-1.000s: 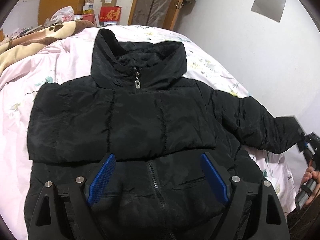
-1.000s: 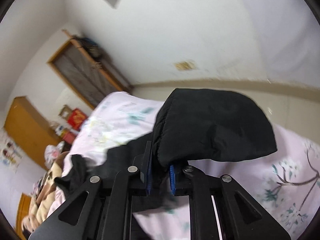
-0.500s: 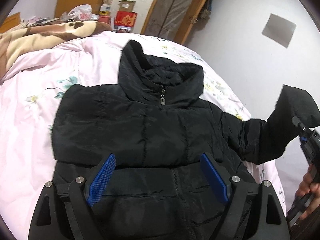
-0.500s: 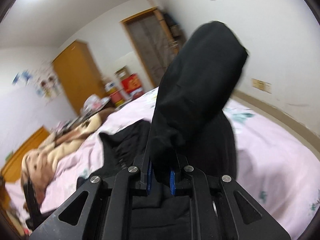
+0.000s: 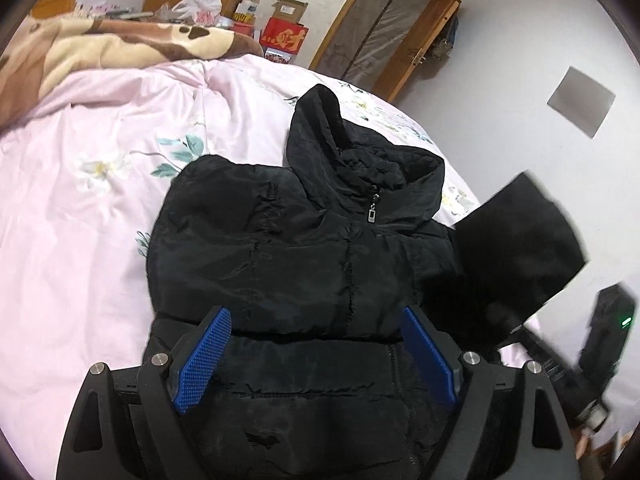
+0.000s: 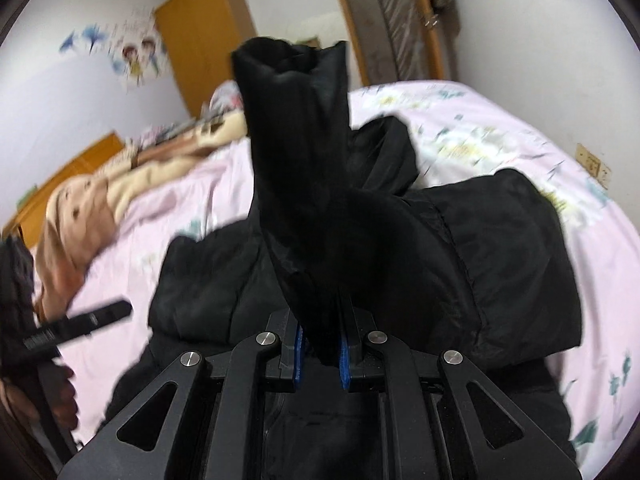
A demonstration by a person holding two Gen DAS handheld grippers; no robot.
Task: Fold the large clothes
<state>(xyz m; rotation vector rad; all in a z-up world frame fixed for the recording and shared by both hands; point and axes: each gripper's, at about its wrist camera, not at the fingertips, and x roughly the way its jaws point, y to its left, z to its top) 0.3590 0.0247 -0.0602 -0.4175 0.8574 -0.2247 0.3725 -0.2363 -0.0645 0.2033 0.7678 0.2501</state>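
Observation:
A black puffer jacket [image 5: 304,264] lies front up on the pink bed, collar toward the far side, its one sleeve folded across the chest. My left gripper [image 5: 316,356] hovers open over the jacket's lower front with nothing between its blue pads. My right gripper [image 6: 320,354] is shut on the cuff end of the other sleeve [image 6: 304,160], which stands lifted above the jacket's body [image 6: 500,256]. In the left wrist view that raised sleeve [image 5: 516,240] hangs at the right, with the right gripper's body blurred beside it.
A pink flowered bedsheet [image 5: 100,208] covers the bed. A brown and cream blanket [image 5: 100,48] lies bunched at the far left. A wooden wardrobe [image 6: 208,36], boxes [image 5: 284,36] and a door [image 5: 384,20] stand beyond the bed. A white wall [image 5: 540,32] runs along the right side.
My right gripper has lifted the sleeve off the bed's right side and swung it in over the jacket, rolling as it went. The left gripper has shifted sideways and stayed open.

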